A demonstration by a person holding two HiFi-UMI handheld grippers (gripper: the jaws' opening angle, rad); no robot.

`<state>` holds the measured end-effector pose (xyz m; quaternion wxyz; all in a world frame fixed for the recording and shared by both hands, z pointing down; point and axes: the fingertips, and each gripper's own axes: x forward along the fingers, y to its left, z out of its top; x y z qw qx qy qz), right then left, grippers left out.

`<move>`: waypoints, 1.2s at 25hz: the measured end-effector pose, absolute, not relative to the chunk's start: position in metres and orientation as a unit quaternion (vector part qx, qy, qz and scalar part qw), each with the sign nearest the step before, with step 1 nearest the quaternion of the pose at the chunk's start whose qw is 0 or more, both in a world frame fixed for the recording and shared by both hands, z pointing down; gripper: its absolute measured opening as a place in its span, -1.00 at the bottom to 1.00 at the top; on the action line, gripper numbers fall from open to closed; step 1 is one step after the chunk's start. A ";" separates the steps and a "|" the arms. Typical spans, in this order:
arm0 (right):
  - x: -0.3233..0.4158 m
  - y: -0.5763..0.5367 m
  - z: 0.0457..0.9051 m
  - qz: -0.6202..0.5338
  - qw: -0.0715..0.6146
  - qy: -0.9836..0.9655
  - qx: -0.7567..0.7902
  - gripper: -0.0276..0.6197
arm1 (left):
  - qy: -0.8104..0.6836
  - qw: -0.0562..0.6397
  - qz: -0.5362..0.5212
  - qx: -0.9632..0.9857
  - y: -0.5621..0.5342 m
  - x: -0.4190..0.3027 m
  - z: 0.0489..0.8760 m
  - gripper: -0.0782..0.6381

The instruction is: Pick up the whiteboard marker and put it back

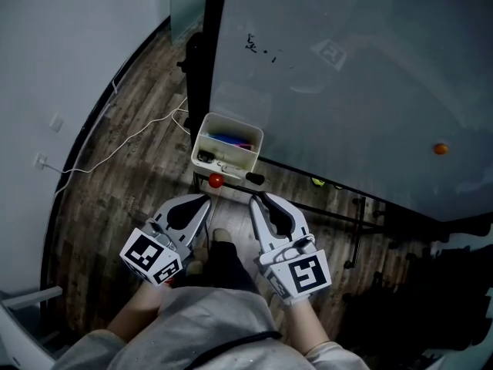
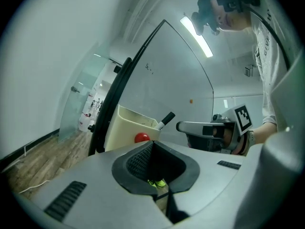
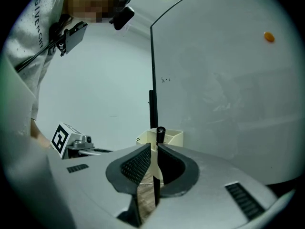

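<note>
My right tongs have their jaws a narrow slit apart, with nothing pressed between the pads. The whiteboard marker is just above their tips in the centre of the head view. It is close to the tips but apart from them, by the lower right corner of the cream box on the whiteboard. I cannot tell whether it stands inside the box or beside it. In the right gripper view its cap rises in the middle of the frame, in line with the slit and just past the tips. The marker has a black cap on a white barrel. In the left gripper view it leans toward the upper right. My left tongs, left of centre, are closed on nothing, with their tips just below a red ball.
</note>
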<state>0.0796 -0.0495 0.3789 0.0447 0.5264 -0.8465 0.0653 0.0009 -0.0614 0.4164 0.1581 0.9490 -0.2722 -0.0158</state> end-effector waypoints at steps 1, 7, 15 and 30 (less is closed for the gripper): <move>0.078 -0.048 0.378 0.063 0.046 -0.847 0.525 -0.75 | -0.270 0.154 -0.014 0.950 -0.060 0.001 0.415 -0.74; 0.064 -0.034 0.367 0.054 0.038 -0.856 0.512 -0.82 | -0.263 0.147 -0.022 0.953 -0.051 0.002 0.406 -0.74; 0.047 -0.017 0.364 0.054 0.049 -0.862 0.501 -0.85 | -0.263 0.142 -0.035 0.954 -0.040 -0.005 0.398 -0.74; 0.032 0.011 0.354 0.059 0.046 -0.864 0.499 -0.85 | -0.252 0.140 -0.048 0.956 -0.017 -0.011 0.384 -0.74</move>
